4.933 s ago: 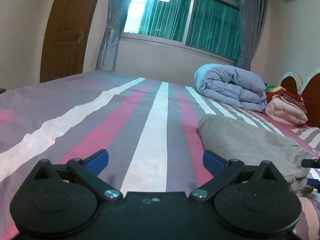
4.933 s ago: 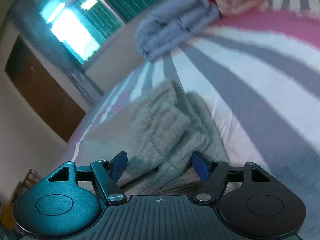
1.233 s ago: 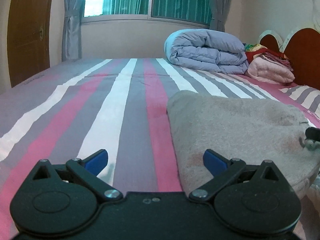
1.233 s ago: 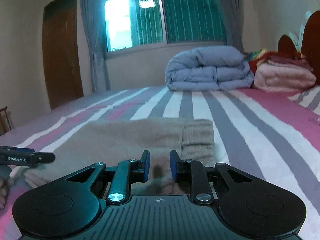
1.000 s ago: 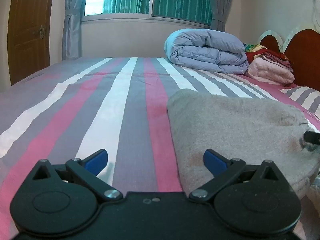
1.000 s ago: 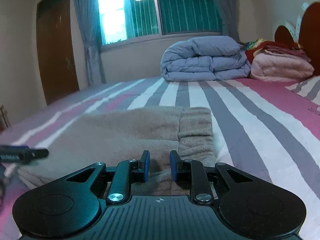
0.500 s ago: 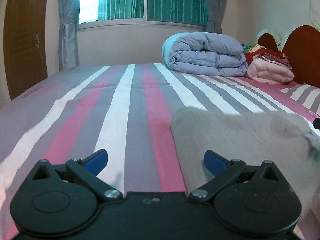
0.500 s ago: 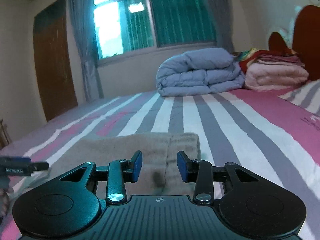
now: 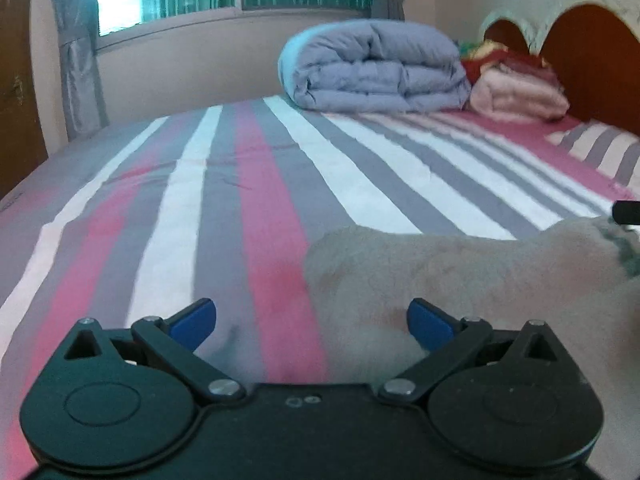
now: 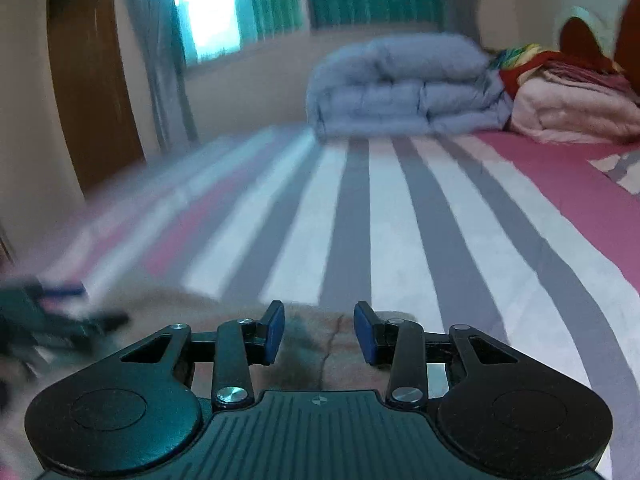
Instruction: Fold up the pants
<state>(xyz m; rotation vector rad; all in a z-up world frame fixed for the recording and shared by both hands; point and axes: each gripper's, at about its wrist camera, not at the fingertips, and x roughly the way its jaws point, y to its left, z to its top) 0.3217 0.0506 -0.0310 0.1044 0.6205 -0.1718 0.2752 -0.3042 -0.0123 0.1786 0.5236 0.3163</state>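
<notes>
The folded beige-grey pants lie on the striped bed. In the left wrist view they fill the lower right, their left edge between my fingers. My left gripper is wide open and empty, low over the bed at that edge. In the right wrist view the pants show just ahead of and under the fingers. My right gripper is open with nothing between its jaws, above the pants. The left gripper shows blurred at the far left of the right wrist view.
A rolled blue-grey duvet and a pink folded blanket lie at the head of the bed, by the wooden headboard. A window with curtains and a brown door stand beyond the bed.
My right gripper, shut on the pants a second ago, has opened, let go and pulled back upward. My left gripper stayed open and rose and turned slightly right.
</notes>
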